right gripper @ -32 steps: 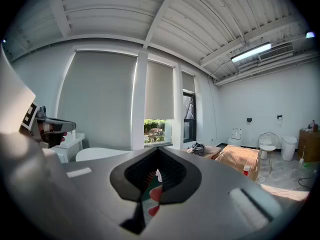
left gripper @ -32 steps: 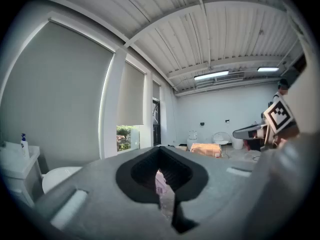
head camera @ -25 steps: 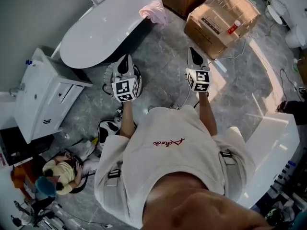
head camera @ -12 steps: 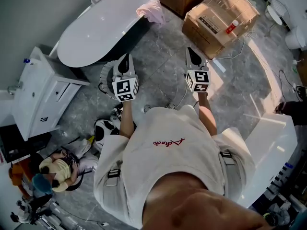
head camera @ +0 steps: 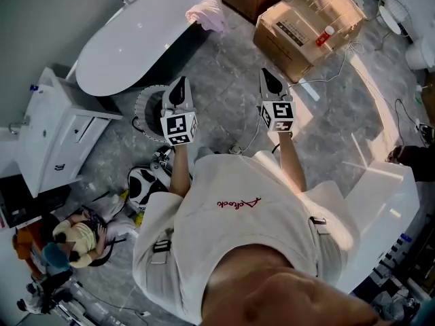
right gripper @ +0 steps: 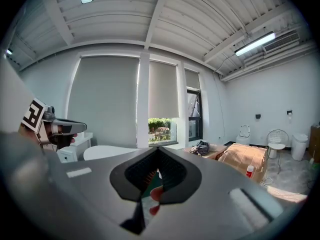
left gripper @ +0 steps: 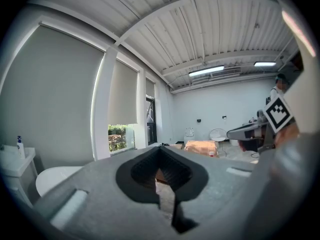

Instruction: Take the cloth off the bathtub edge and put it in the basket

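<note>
In the head view a pink cloth hangs over the far end of the white bathtub. A round white basket stands on the floor beside the tub. My left gripper is held above the basket's right rim, shut and empty. My right gripper points forward over the grey floor, also shut and empty, well short of the cloth. The left gripper view shows the left gripper with its jaws together, and the right gripper view shows the right gripper the same. Each gripper appears at the edge of the other's view.
Two cardboard boxes sit ahead on the right, one with a red-capped bottle on it. A white vanity cabinet stands left, a white counter right. Shoes and a crouching person are at lower left. Cables cross the floor.
The person has stepped a little forward; tub, cloth and boxes have slid up the head view. More of the basket shows under the left gripper. Both grippers stay shut.
</note>
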